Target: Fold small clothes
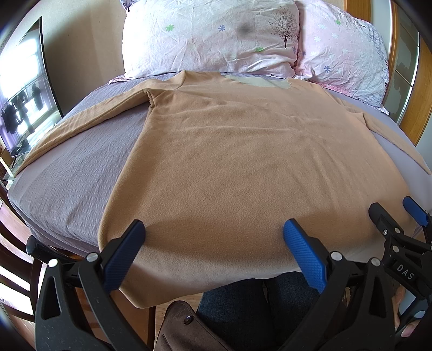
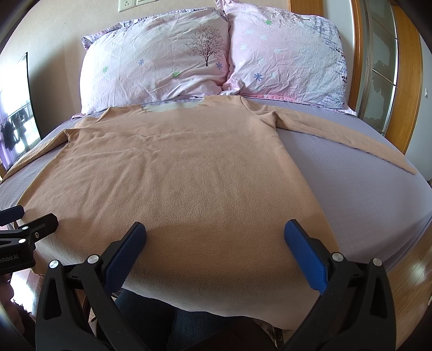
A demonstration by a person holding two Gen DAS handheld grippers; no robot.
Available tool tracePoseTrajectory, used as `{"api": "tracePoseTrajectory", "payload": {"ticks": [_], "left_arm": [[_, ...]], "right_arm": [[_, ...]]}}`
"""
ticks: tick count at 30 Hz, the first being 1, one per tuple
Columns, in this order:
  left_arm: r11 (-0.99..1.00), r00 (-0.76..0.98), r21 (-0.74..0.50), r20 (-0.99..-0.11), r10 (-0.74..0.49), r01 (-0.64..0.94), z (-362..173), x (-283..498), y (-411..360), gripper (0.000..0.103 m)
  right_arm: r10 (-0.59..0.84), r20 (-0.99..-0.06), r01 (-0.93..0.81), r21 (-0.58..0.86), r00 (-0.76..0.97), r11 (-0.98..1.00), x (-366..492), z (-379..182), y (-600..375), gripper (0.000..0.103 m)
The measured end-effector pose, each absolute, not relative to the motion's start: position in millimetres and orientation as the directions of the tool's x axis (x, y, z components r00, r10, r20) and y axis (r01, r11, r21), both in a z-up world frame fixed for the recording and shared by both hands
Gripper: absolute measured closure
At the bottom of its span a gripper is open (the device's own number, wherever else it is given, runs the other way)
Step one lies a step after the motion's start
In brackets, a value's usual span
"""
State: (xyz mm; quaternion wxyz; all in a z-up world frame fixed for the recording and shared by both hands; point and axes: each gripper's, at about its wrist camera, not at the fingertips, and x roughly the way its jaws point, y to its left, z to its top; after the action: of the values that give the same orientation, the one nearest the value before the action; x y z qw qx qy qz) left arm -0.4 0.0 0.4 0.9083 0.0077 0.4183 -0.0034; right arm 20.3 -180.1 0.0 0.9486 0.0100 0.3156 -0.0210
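While tan shirt (image 1: 243,151) lies flat ahead, left gripper (image 1: 213,237), right gripper (image 2: 214,237) fingers wide, empty.

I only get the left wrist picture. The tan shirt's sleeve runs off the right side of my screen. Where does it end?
Observer: In the right wrist view the sleeve lies flat and straight across the purple sheet, and its cuff ends near the bed's right edge.
Operator: And the other hand-held gripper? I see only a corner of it.
Observer: The right hand-held gripper is wide open over the hem of the shirt and is gripping nothing.
Operator: Is there anything on the wall behind the pillows?
Observer: Yes, there is a white wall socket above the left pillow.
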Motion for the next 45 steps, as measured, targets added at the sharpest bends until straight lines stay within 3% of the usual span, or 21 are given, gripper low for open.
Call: {"api": "tracePoseTrajectory", "payload": {"ticks": [33,37,40,43,45], "left_arm": [[1.000,0.652,0.011,-0.758,0.000,0.013,1,0,0,0.002],[1.000,0.653,0.017,-0.758,0.001,0.019,1,-1,0,0.002],[0.998,0.651,0.023,-0.759,-0.018,0.055,1,0,1,0.002],[0.996,0.649,0.004,-0.759,-0.055,0.089,3,4,2,0.002],[0.992,0.662,-0.072,-0.739,-0.124,0.105,7,6,13,0.002]], "right_arm": [[-0.034,-0.597,0.046,0.004,0.802,0.999,20,-1,-180,0.001],[0.016,-0.596,-0.012,0.011,0.803,1.000,24,2,-185,0.001],[0.093,-0.572,-0.035,0.112,0.815,0.993,30,15,-223,0.001],[0.052,-0.528,0.117,0.281,0.848,0.953,39,39,-306,0.001],[0.024,-0.523,0.248,0.443,0.852,0.861,45,48,-376,0.001]]}}
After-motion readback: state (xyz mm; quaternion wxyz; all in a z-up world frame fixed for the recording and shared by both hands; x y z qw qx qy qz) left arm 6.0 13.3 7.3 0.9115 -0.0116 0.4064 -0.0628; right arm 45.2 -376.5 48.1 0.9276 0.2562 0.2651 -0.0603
